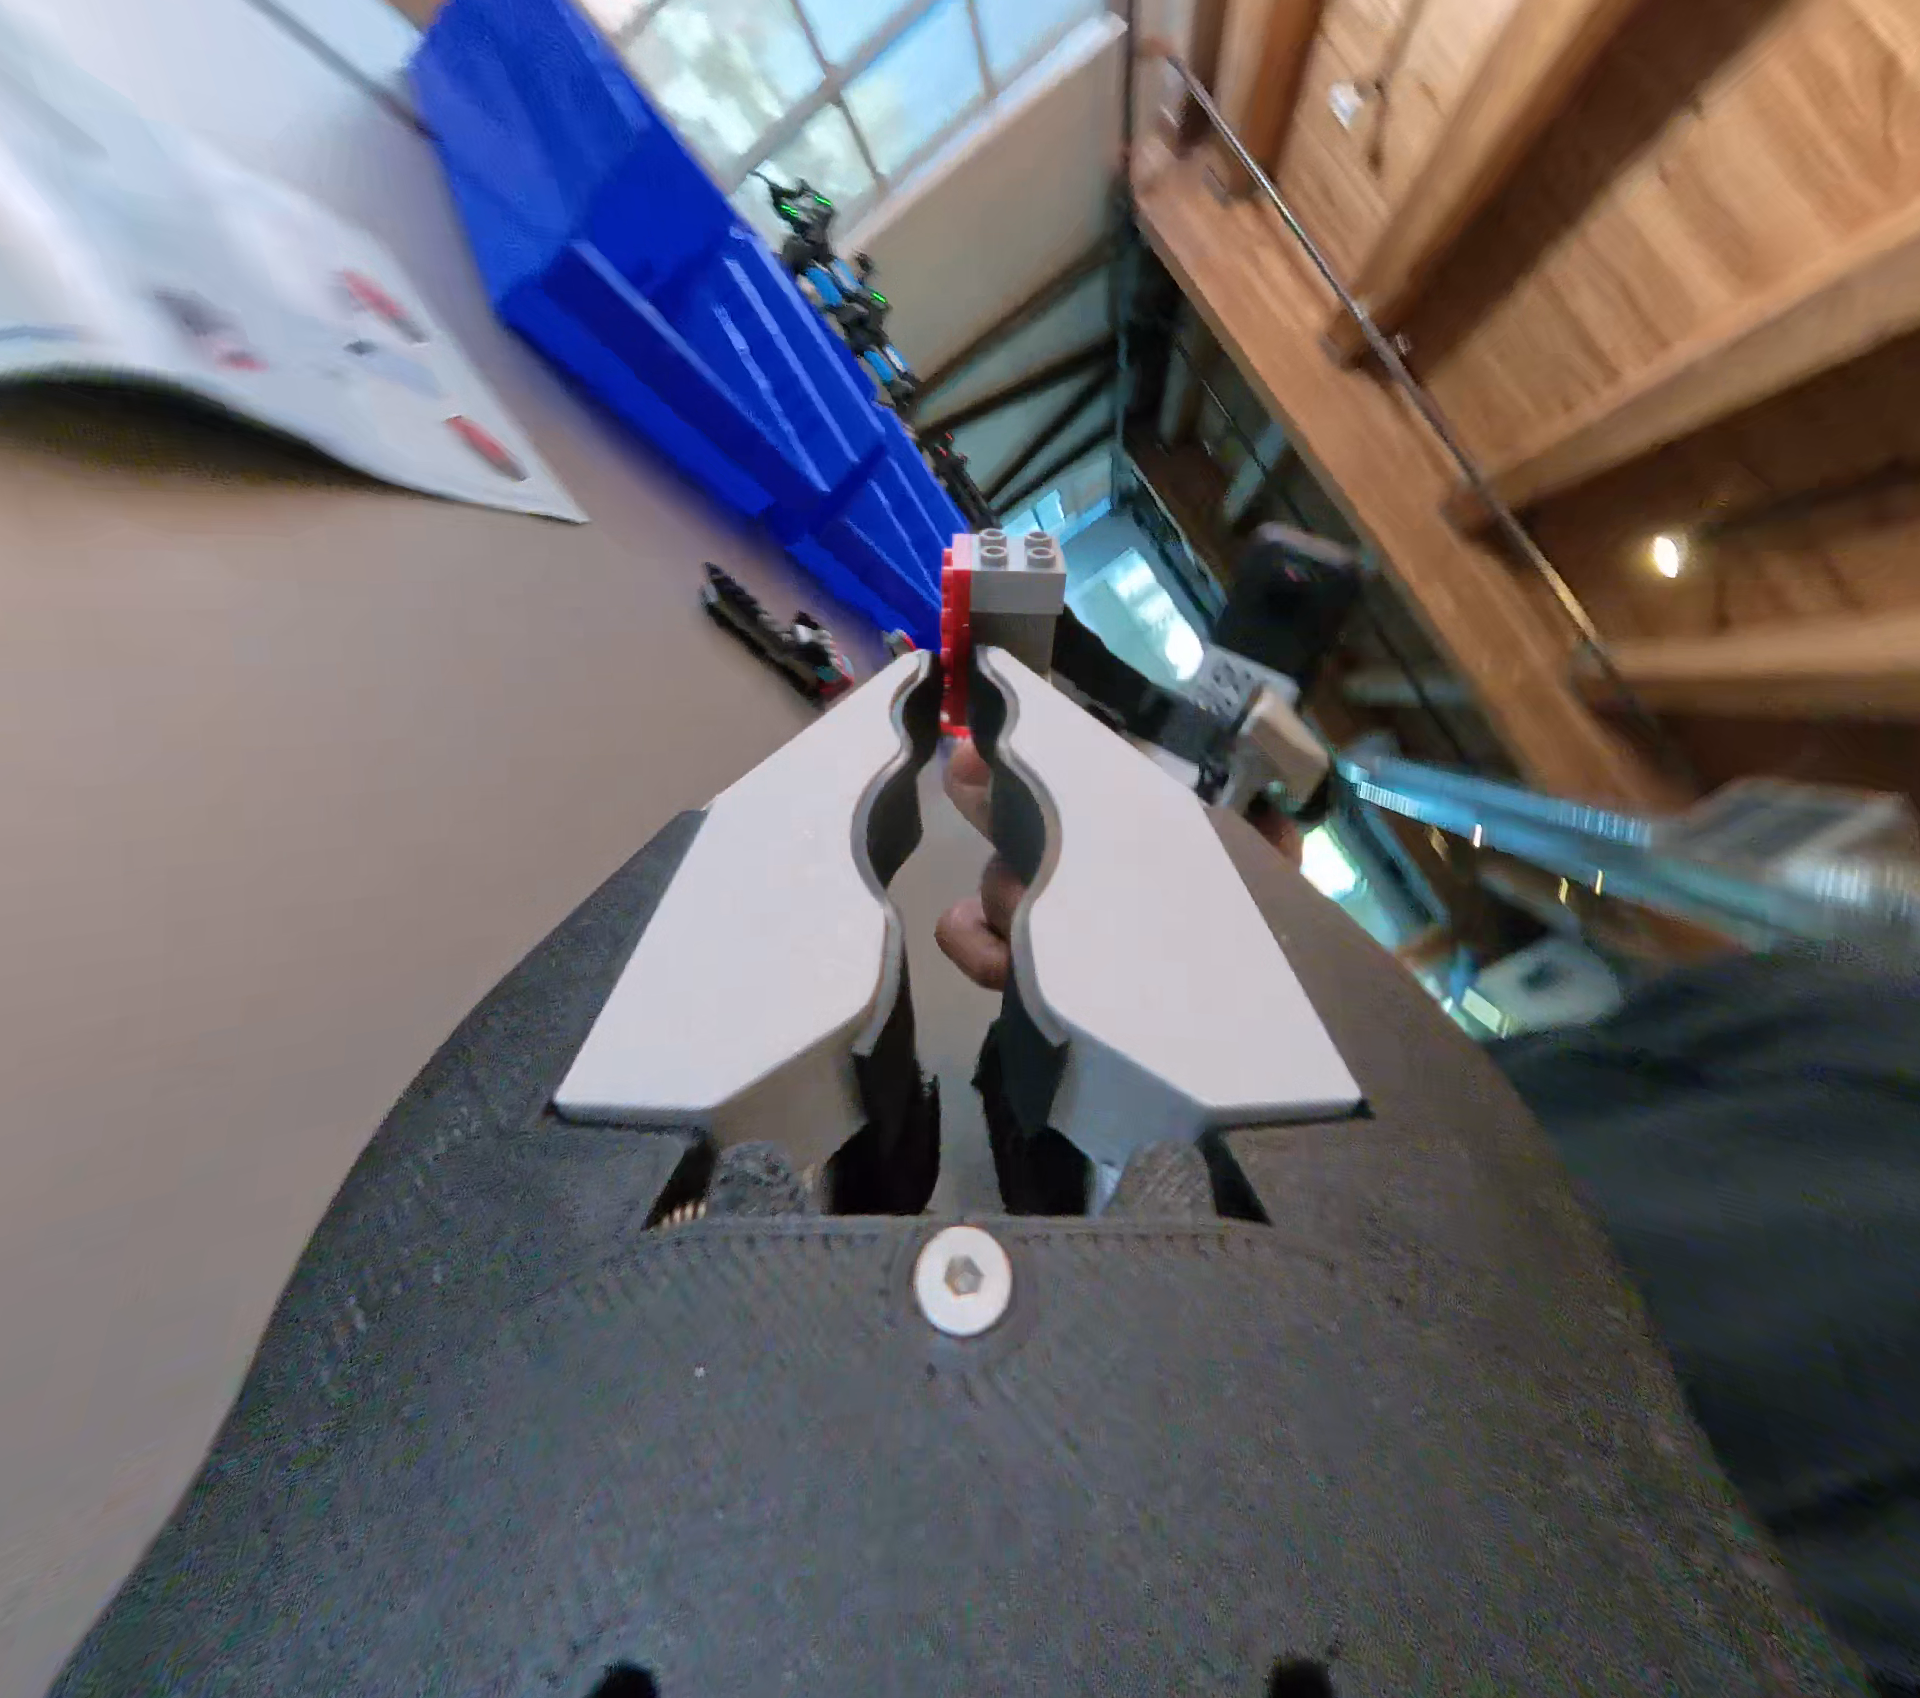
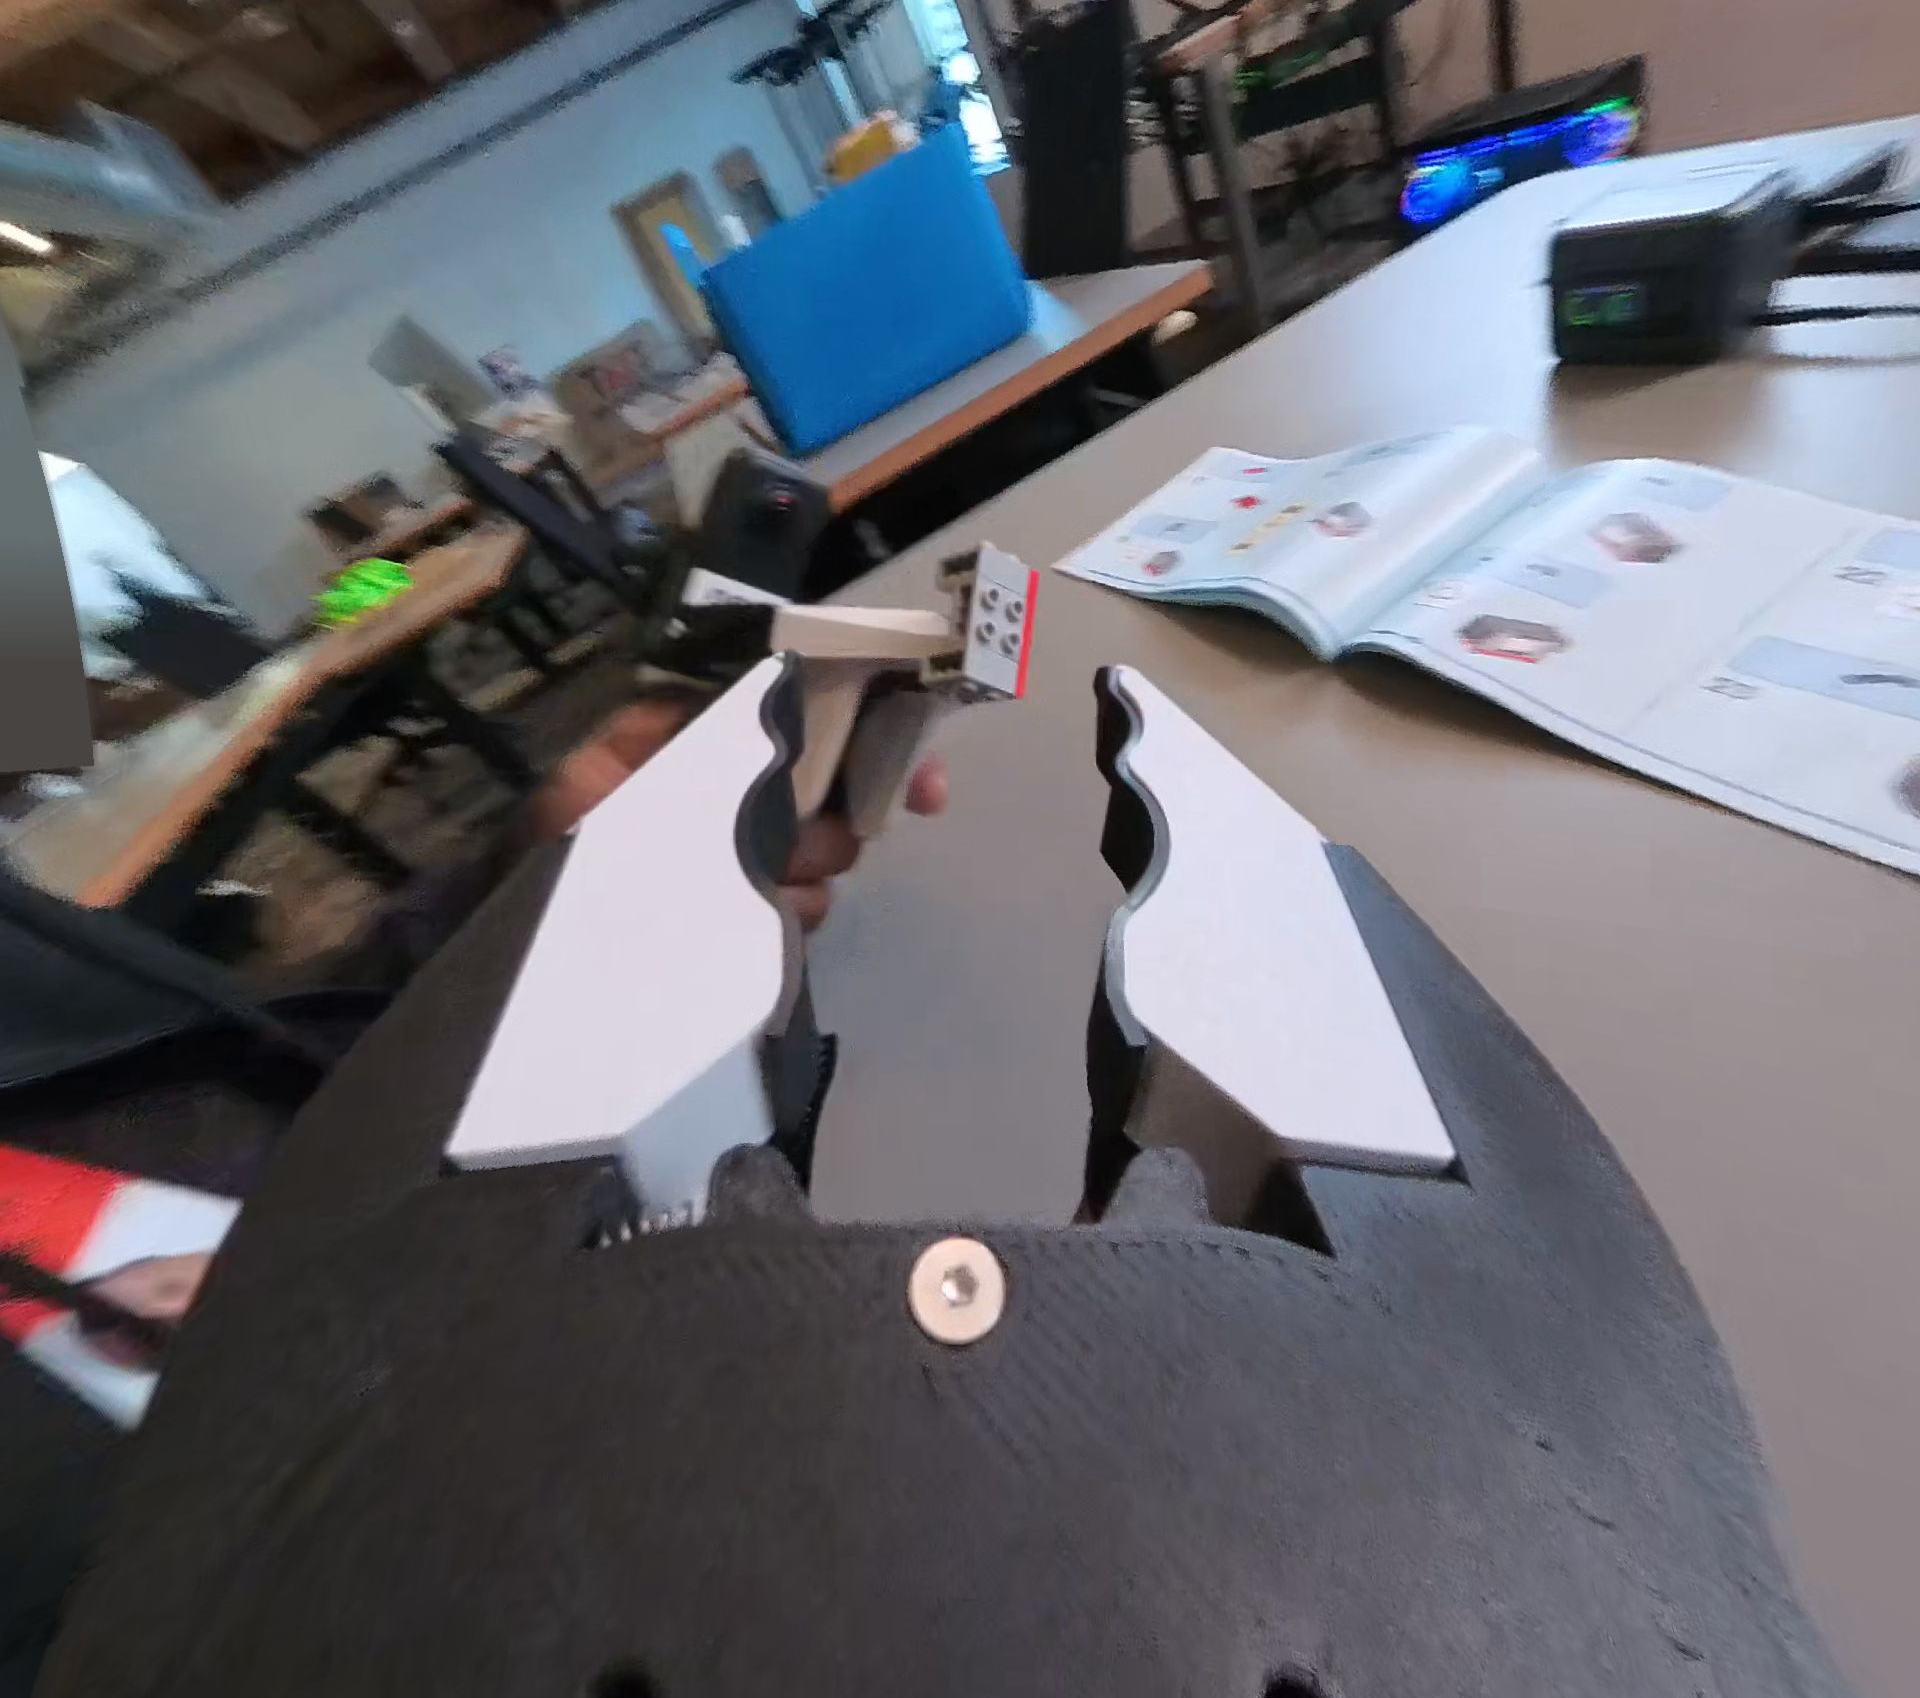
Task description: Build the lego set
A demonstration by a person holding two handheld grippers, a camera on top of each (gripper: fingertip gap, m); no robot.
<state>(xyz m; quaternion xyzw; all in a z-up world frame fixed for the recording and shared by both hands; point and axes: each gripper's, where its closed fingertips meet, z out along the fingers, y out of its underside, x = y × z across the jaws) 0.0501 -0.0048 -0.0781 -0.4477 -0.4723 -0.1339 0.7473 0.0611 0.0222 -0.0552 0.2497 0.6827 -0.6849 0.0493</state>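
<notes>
Above tan table (image 2: 1351, 921): left gripper (image 1: 951, 661) clamps small red-and-grey brick assembly (image 1: 997, 609) by red plate, held in air. Right gripper (image 2: 940, 682) spread wide, empty, just beside assembly. Instruction booklet (image 2: 1507, 568) lies open. Dark sub-build (image 1: 774, 630) waits on table near blue bins (image 1: 665, 298). Build looks early; most assembly remains.

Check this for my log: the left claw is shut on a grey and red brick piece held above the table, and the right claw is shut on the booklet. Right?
Not quite. The right claw is open and holds nothing, as the right wrist view shows; the booklet lies open on the table. The rest stands: the left claw is shut on the grey and red brick piece, above the table.
</notes>
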